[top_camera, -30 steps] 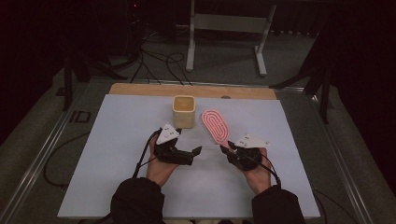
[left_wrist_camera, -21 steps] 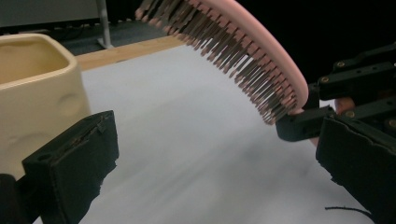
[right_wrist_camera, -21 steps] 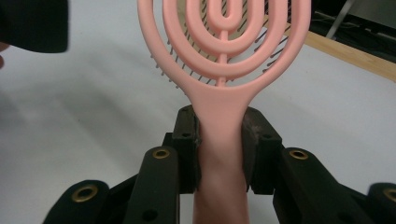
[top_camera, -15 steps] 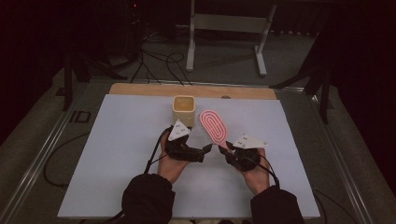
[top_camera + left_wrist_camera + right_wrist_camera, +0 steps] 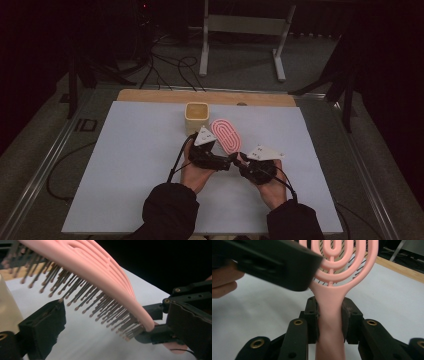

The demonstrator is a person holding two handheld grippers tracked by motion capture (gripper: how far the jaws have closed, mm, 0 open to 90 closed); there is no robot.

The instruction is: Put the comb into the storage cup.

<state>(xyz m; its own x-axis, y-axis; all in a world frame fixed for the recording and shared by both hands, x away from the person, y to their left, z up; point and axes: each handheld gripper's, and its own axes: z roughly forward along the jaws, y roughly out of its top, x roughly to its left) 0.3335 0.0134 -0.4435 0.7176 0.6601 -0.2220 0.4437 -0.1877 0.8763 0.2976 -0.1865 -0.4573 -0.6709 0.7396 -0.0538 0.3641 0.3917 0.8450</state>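
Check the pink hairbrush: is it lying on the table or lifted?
Lifted. The right gripper clamps the pink hairbrush by its handle, and its bristles hang clear above the white table.

Quick count of what's out here. One pink hairbrush (image 5: pixel 226 136) — oval vented head, bristles on the underside. One cream square cup (image 5: pixel 196 116), standing toward the far edge of the counter (image 5: pixel 125 165). Two handheld grippers: one left gripper (image 5: pixel 216 161) and one right gripper (image 5: pixel 243 163), each with two black jaws — so four jaws total. Each carries one grey three-cornered plate on top, two plates in all. Two hands, two dark sleeves. One white counter sheet and one wooden strip (image 5: pixel 150 96) along its far edge.
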